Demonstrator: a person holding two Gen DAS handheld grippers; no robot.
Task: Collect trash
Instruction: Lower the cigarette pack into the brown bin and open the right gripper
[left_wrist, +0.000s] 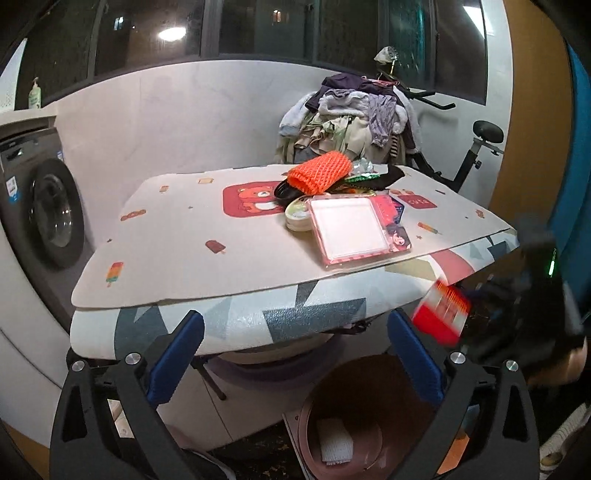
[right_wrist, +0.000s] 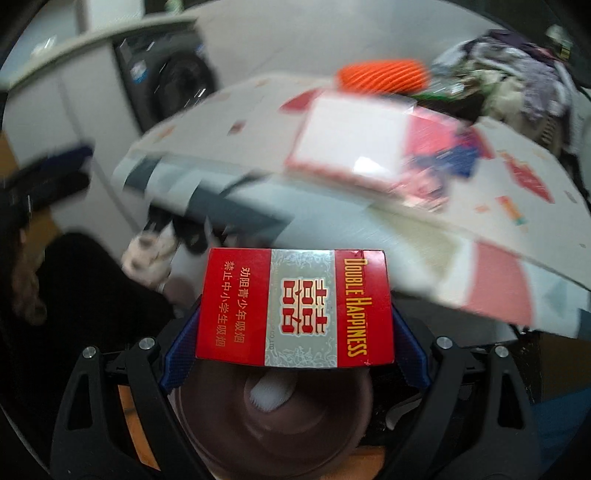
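Observation:
My right gripper (right_wrist: 295, 315) is shut on a red Double Happiness cigarette box (right_wrist: 295, 306), its blue pads pressing on the two short ends. It hangs over a brown bin (right_wrist: 221, 424) with a white wad (right_wrist: 271, 395) inside. In the left wrist view the same box (left_wrist: 441, 315) shows blurred at the right, below the table edge, above the bin (left_wrist: 314, 417). My left gripper (left_wrist: 295, 325) stands open and empty before the table's front edge. On the table lie an orange foam net (left_wrist: 319, 171), a pink flat box (left_wrist: 347, 230), a round tub (left_wrist: 297, 218) and wrappers.
The table (left_wrist: 177, 258) carries a printed mat over a patterned cover. A washing machine (left_wrist: 48, 214) stands at the left. A clothes pile (left_wrist: 351, 118) and an exercise bike (left_wrist: 476, 147) are behind the table. A person's dark sleeve fills the far right.

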